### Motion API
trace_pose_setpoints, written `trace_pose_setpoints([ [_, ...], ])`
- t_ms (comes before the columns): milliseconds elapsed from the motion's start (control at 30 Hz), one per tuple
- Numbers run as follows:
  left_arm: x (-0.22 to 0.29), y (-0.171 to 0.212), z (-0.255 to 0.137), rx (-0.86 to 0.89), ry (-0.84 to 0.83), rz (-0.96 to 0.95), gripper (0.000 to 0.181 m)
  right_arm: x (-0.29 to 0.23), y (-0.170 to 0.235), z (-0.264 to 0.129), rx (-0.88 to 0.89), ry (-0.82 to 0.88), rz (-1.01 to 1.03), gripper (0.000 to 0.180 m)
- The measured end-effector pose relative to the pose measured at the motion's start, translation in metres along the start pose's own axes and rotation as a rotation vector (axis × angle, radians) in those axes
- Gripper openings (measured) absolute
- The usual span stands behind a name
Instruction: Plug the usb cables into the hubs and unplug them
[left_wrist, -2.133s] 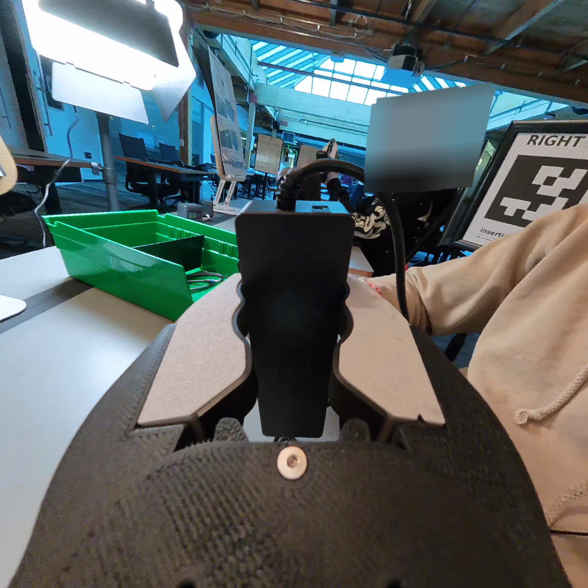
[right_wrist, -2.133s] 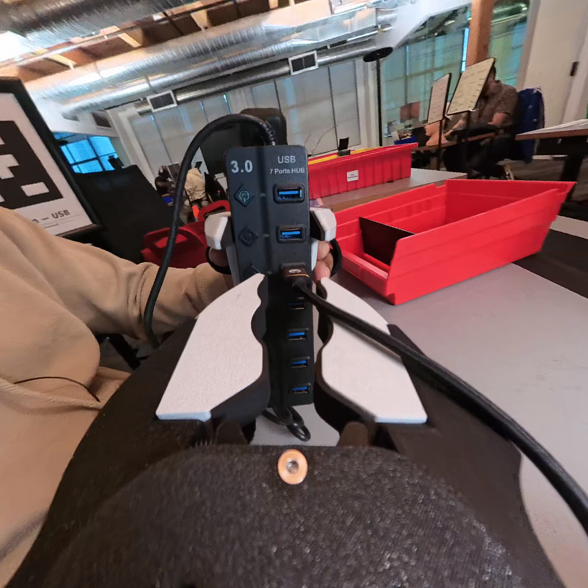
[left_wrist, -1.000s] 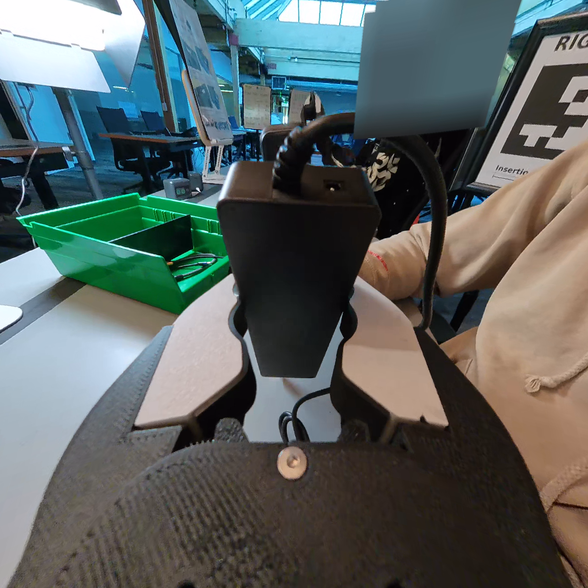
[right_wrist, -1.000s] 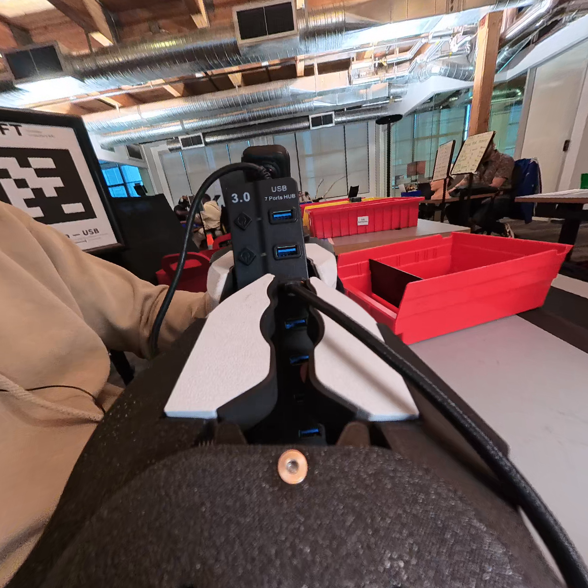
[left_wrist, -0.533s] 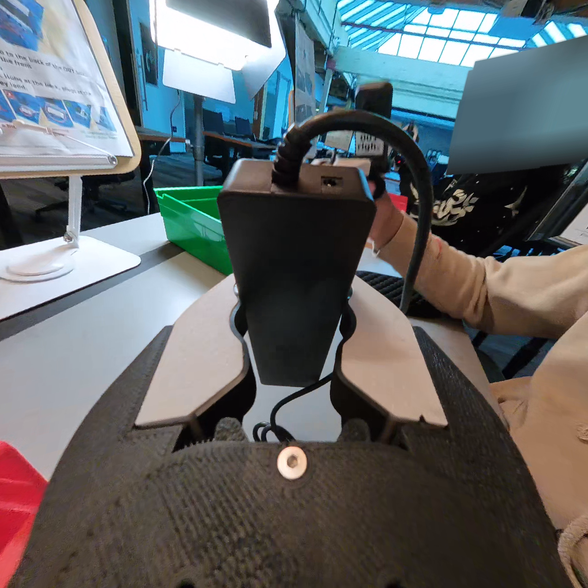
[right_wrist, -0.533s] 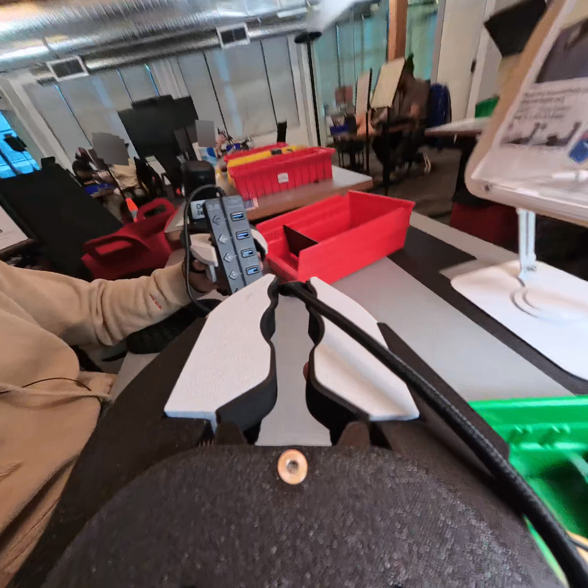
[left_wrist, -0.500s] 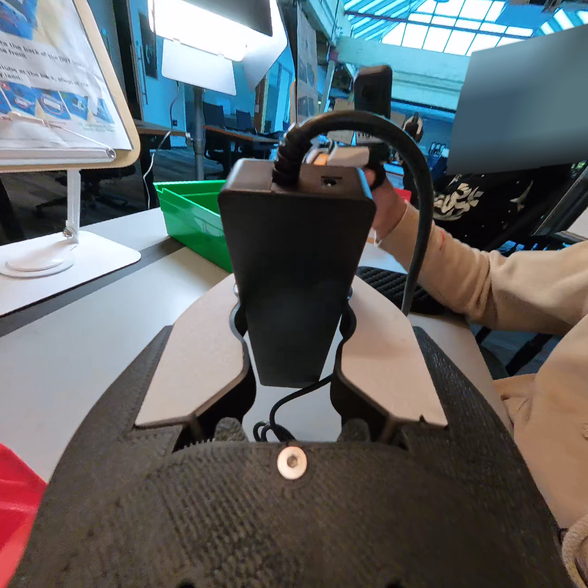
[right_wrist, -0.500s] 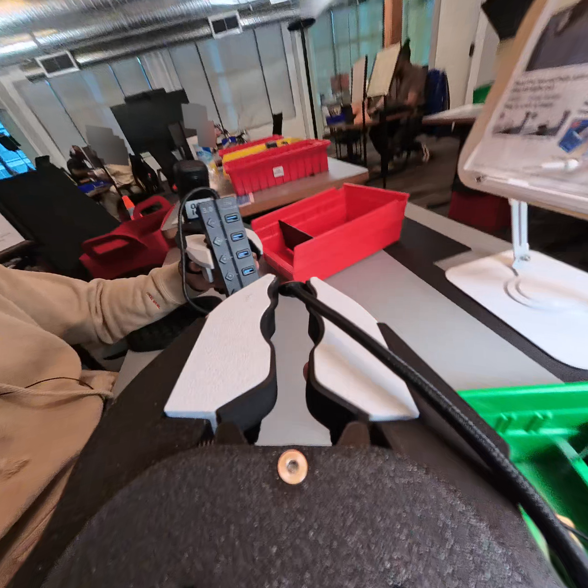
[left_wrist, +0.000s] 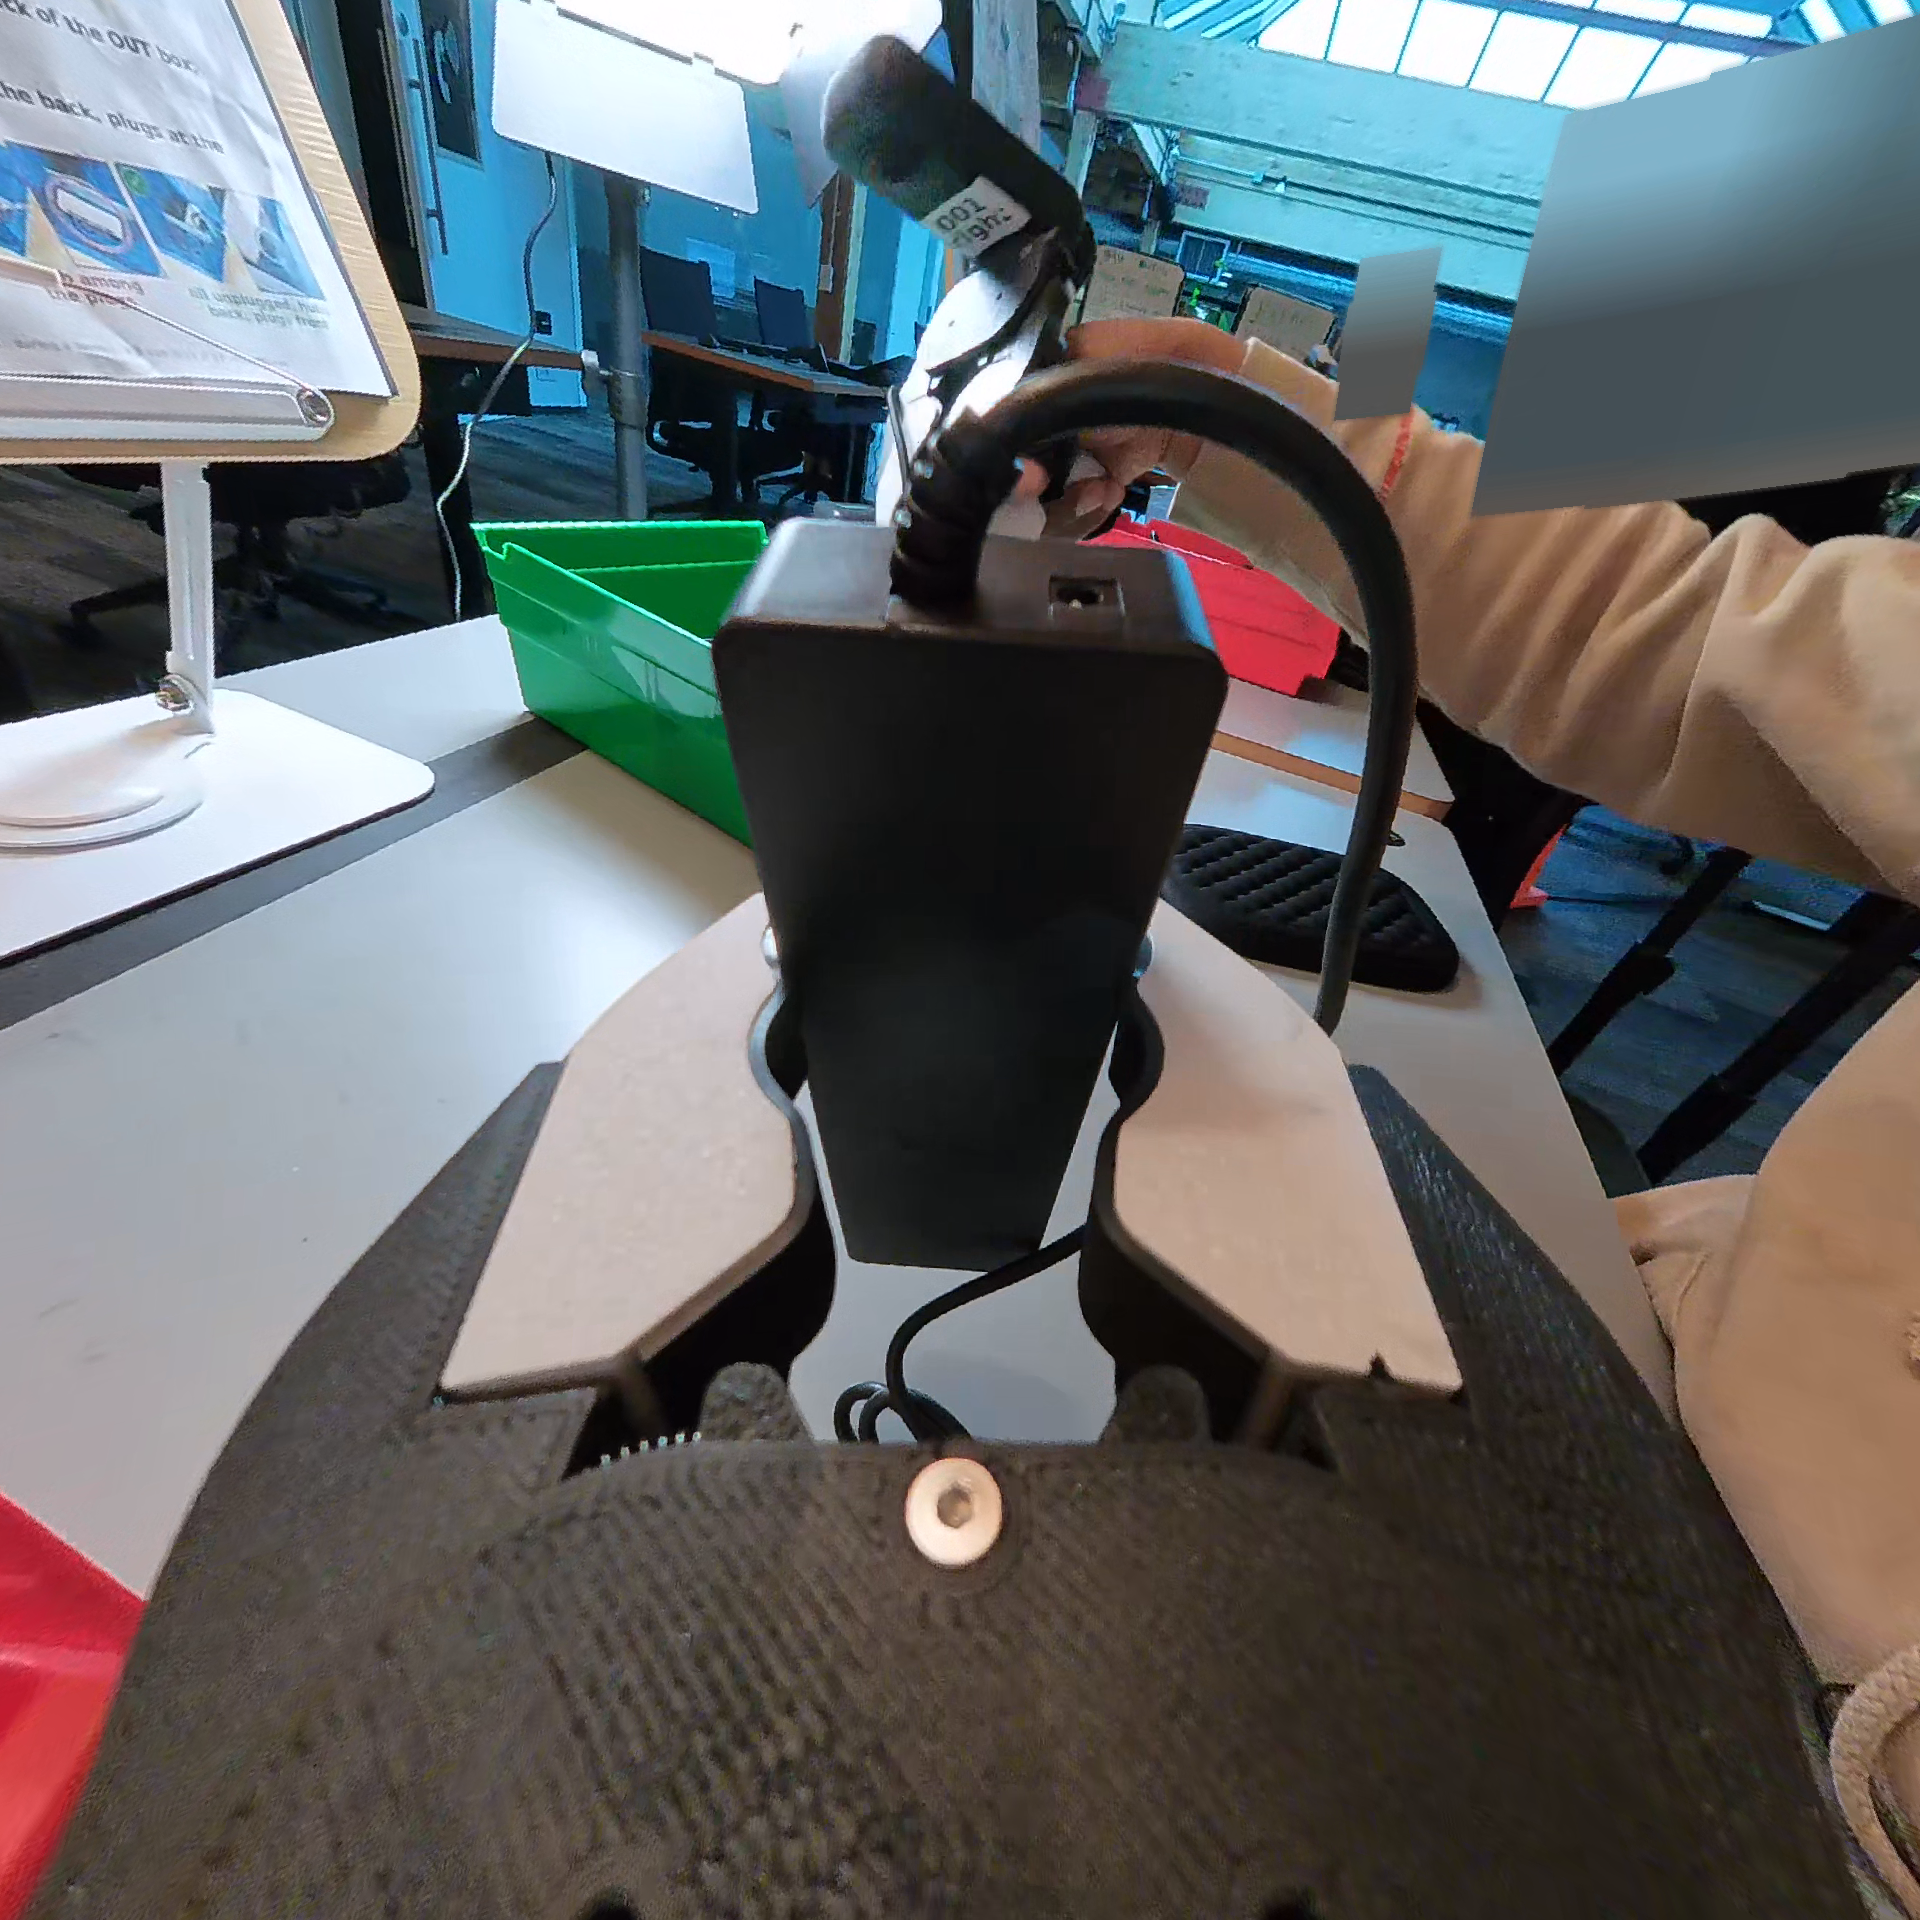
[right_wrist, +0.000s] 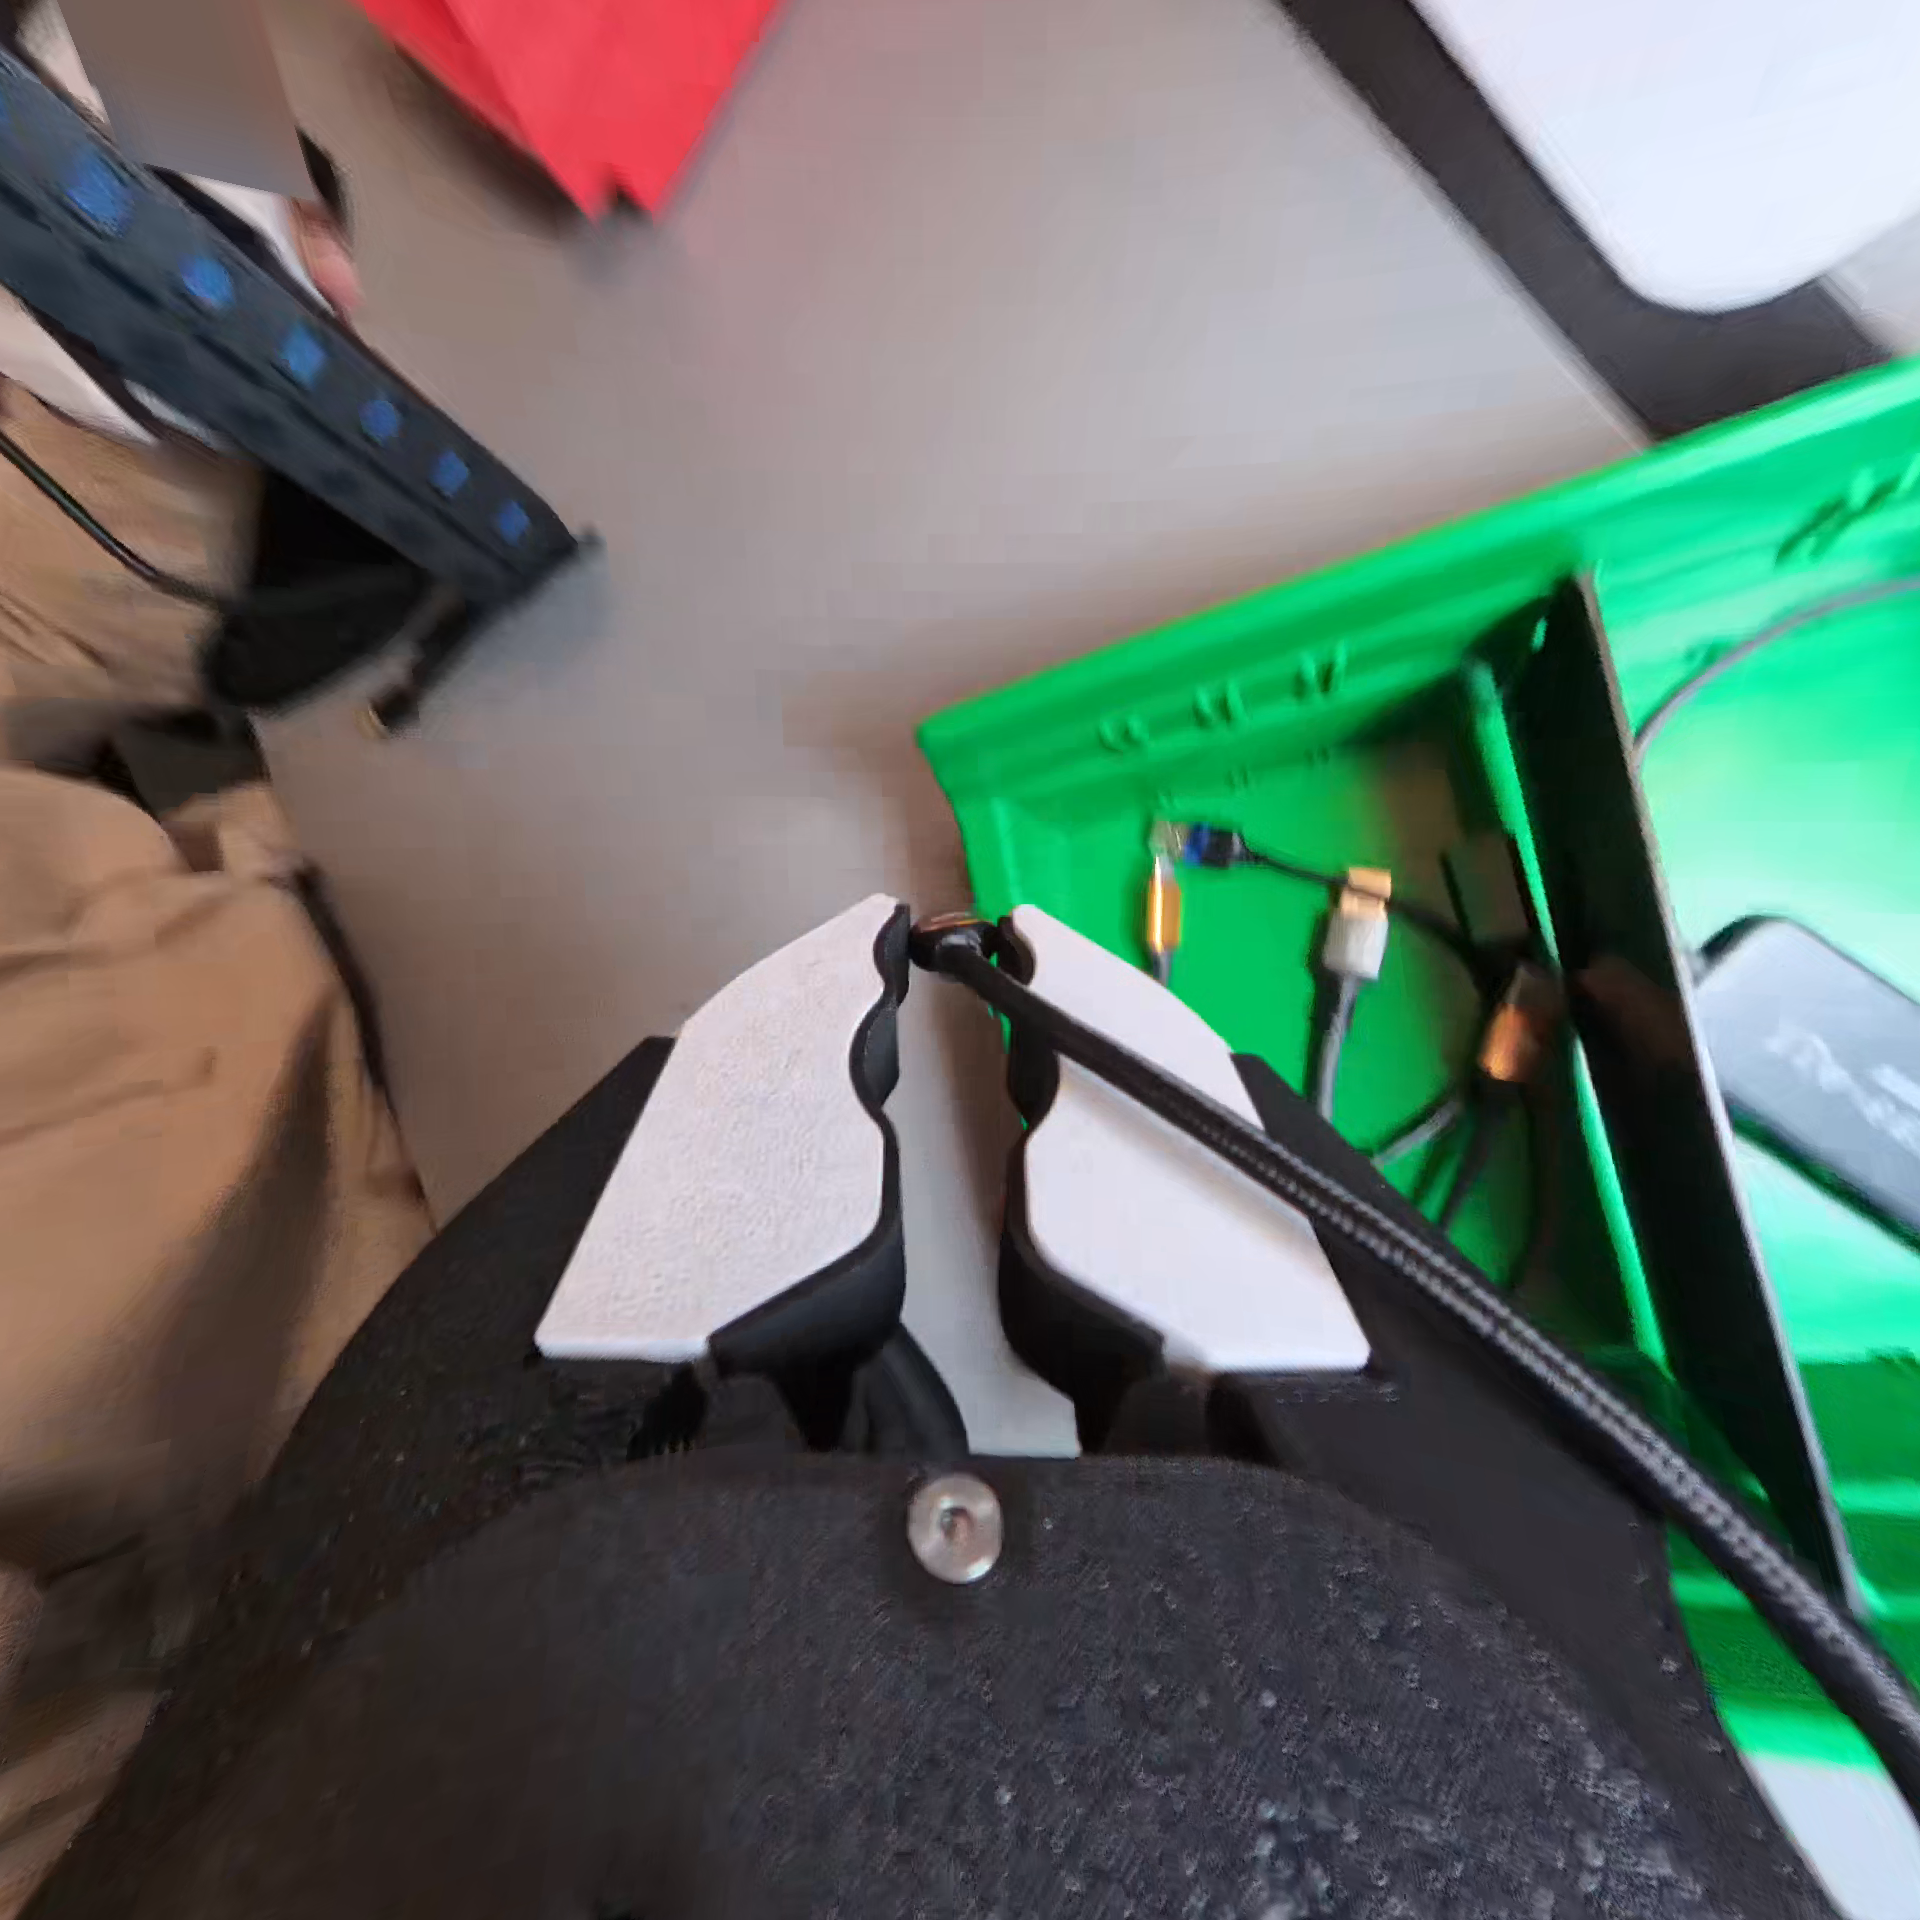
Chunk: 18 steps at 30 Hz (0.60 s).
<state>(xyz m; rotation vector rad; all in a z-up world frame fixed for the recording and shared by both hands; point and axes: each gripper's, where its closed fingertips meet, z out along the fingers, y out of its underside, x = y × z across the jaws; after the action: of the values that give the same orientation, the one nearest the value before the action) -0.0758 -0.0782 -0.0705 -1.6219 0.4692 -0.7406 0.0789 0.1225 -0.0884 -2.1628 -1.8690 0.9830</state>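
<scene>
My left gripper (left_wrist: 956, 935) is shut on a black USB hub (left_wrist: 966, 831), held upright with its plain back toward the camera. The hub's own thick cable (left_wrist: 1361, 644) loops from its top down to the right. My right gripper (right_wrist: 956, 930) is shut on the plug of a black braided USB cable (right_wrist: 1299, 1174), tilted down at the near corner of a green bin (right_wrist: 1299, 675). The hub's blue-port side (right_wrist: 291, 353) shows blurred at the upper left, apart from the plug. The right gripper (left_wrist: 966, 312) also shows behind the hub, held in a hand.
The green bin (left_wrist: 613, 644) holds several loose USB cables (right_wrist: 1351, 935) and, past a black divider, a dark flat device (right_wrist: 1818, 1060). A red bin (left_wrist: 1236, 613) stands behind. A clipboard on a white stand (left_wrist: 156, 779) is at the left. A beige sleeve (left_wrist: 1662, 675) crosses at the right.
The right gripper pulled the braided cable's plug out of the hub, swung away and tipped down over the green bin. The left gripper kept hold of the hub and turned left.
</scene>
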Motion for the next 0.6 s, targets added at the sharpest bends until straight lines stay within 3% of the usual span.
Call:
trace_pose_setpoints([
  [200,-0.001,0.002,0.001,-0.009,0.000,0.000,0.058,0.030,0.040,0.013,-0.220,0.107,0.004,0.015],
  [300,-0.001,0.003,0.002,-0.015,0.001,-0.001,0.058,0.039,0.044,0.020,-0.224,0.142,0.001,0.014],
  [433,0.000,0.007,0.005,-0.029,0.004,-0.004,0.058,0.040,0.046,0.023,-0.242,0.167,-0.007,0.029],
  [600,0.000,0.011,0.007,-0.044,0.009,-0.007,0.058,0.024,0.039,0.015,-0.237,0.169,-0.064,0.035],
])
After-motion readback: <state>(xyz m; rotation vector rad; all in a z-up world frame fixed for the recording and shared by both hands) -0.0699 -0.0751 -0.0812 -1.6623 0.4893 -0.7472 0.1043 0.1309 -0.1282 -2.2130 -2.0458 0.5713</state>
